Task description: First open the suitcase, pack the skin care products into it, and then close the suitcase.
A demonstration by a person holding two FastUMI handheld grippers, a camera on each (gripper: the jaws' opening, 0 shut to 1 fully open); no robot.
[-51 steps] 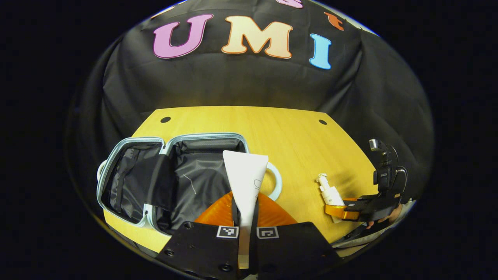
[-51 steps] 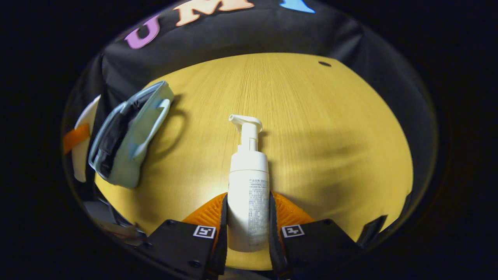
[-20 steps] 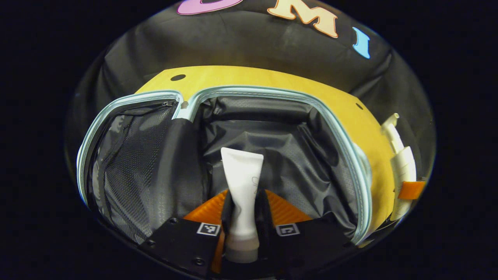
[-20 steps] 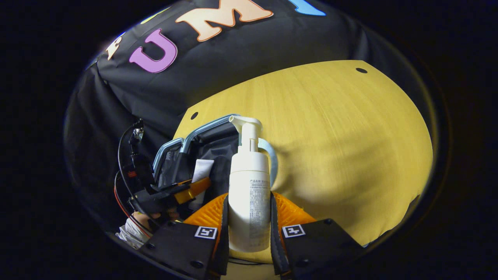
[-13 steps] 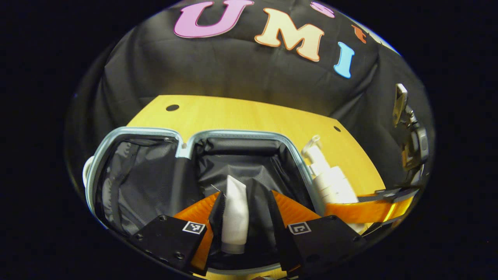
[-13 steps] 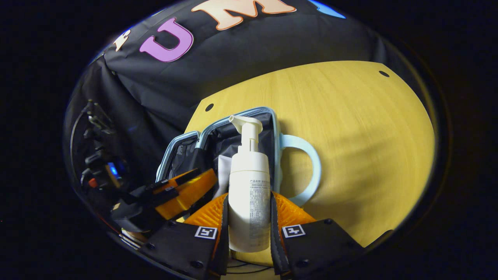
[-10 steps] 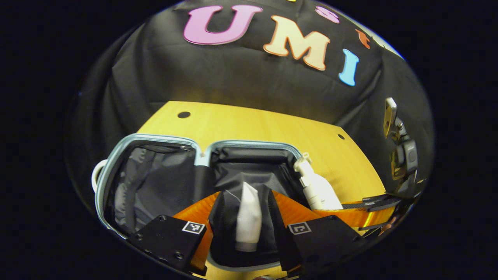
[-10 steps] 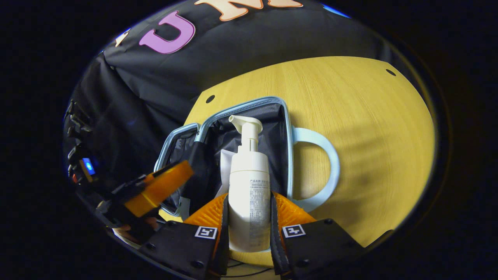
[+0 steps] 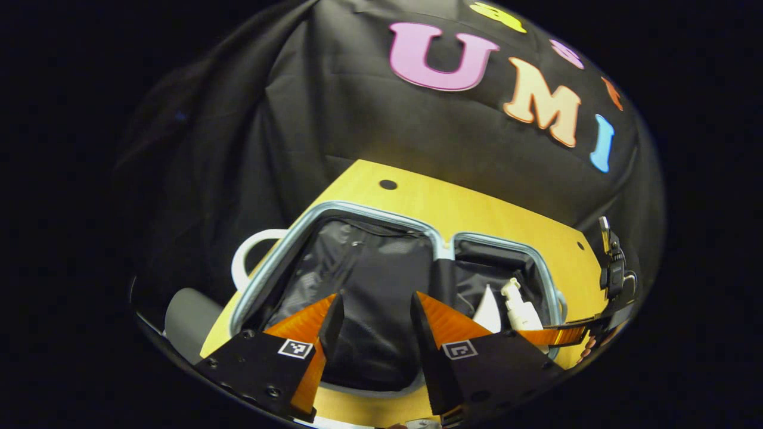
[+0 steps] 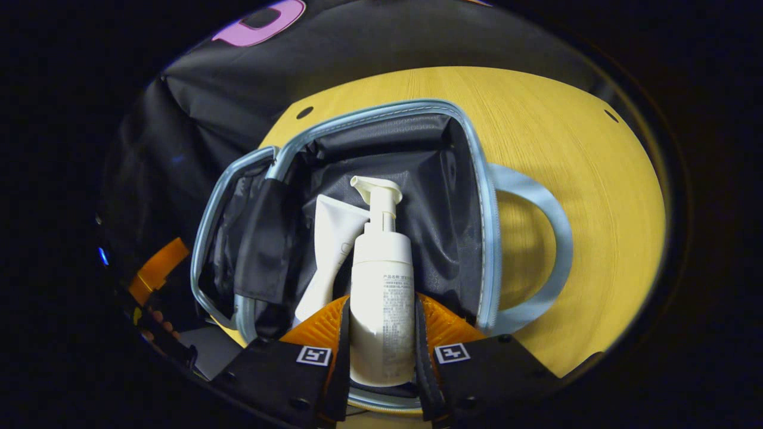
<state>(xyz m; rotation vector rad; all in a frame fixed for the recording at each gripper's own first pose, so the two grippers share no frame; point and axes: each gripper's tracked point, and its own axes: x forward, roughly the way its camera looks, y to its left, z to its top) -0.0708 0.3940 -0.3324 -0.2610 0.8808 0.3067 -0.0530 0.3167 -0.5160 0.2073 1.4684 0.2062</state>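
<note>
Suitcase point(image 10: 486, 179) lying open on table point(image 10: 572, 143). Pump bottle point(image 10: 381, 286) pinched by right gripper point(image 10: 381, 333) above right compartment. Tube point(image 10: 331, 238) laid inside same compartment, beside bottle. Left gripper point(image 9: 371, 316) spread, nothing held, positioned over left compartment.

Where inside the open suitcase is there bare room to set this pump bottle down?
Free lining lies between the tube and the handle-side rim of the suitcase, under the pump bottle held in the right gripper. It is crowded along the tube, near the centre divider.
</note>
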